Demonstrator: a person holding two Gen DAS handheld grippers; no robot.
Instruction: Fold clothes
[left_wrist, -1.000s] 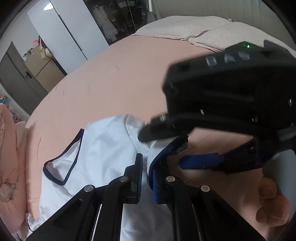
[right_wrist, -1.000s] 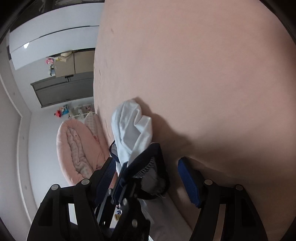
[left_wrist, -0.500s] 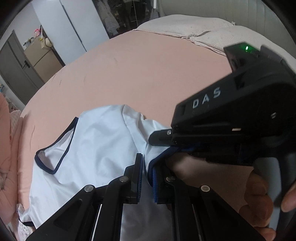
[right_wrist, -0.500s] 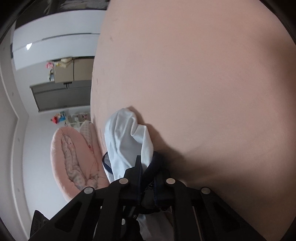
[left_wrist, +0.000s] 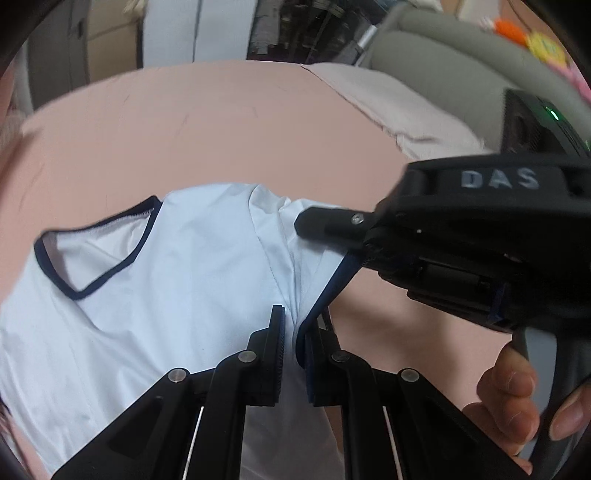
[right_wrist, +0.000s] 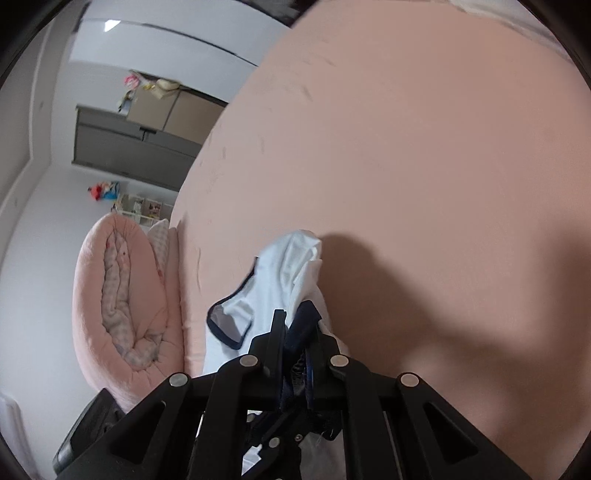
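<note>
Item, garment: a white shirt (left_wrist: 177, 280) with navy trim (left_wrist: 92, 284), lying partly on a pink bedsheet (left_wrist: 221, 122) and partly lifted at one sleeve edge. In the left wrist view its V-shaped neckline is sitting at nine o'clock, the body is spreading toward seven o'clock, and the gathered sleeve is running toward the centre. In the right wrist view the same shirt (right_wrist: 295, 266) is hanging in a bunch just above the jaws, casting a shadow toward three o'clock on the sheet.

Item, left gripper (left_wrist: 293, 332): jaws are standing nearly together, pinching a fold of the white fabric and its navy hem at six o'clock of its own view.

Item, right gripper (right_wrist: 299, 332): its jaws have just been closing and are now clamping the navy-edged sleeve fabric between them. Seen from the left wrist view, the right gripper (left_wrist: 314, 221) is reaching in from three o'clock, its black body marked with raised letters, its tip lying against the shirt just beside the left gripper.

Item, hand (left_wrist: 517, 398): fingers are wrapping a grey handle at four o'clock.

Item, surroundings: pillows (left_wrist: 388, 103) at one o'clock in the left wrist view; a pink quilted cushion (right_wrist: 122, 295) at nine o'clock and a grey cabinet (right_wrist: 122, 147) at ten o'clock in the right wrist view.
</note>
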